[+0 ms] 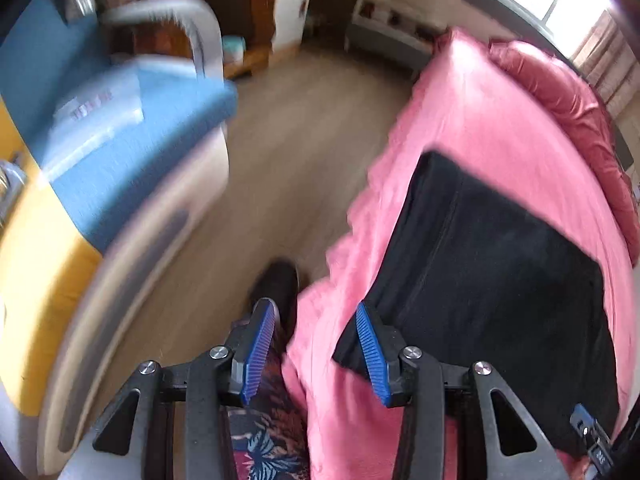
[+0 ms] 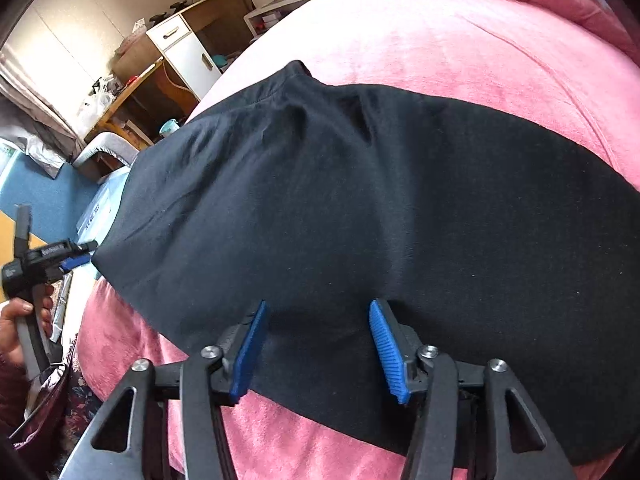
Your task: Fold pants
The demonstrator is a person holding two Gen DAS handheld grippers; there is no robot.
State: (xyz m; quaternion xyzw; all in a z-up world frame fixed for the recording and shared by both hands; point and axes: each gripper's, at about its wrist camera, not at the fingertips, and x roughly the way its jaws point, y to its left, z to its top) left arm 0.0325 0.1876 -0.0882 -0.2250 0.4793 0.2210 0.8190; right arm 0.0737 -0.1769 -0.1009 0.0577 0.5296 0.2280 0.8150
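Black pants (image 2: 360,208) lie folded flat on a pink bed cover (image 2: 460,48). In the left wrist view the pants (image 1: 492,264) are a dark rectangle to the right. My left gripper (image 1: 316,320) is open and empty, at the bed's left edge beside the pants' near corner. It also shows in the right wrist view (image 2: 76,256), held in a hand just left of the pants. My right gripper (image 2: 318,320) is open and empty, its blue pads above the pants' near edge.
A blue and yellow mat or cushion (image 1: 100,168) and a grey chair (image 1: 172,24) stand left of the bed. Wooden floor (image 1: 288,152) runs between them. A dark pink pillow (image 1: 560,100) lies at the bed's far end. A desk and white cabinet (image 2: 188,52) stand behind.
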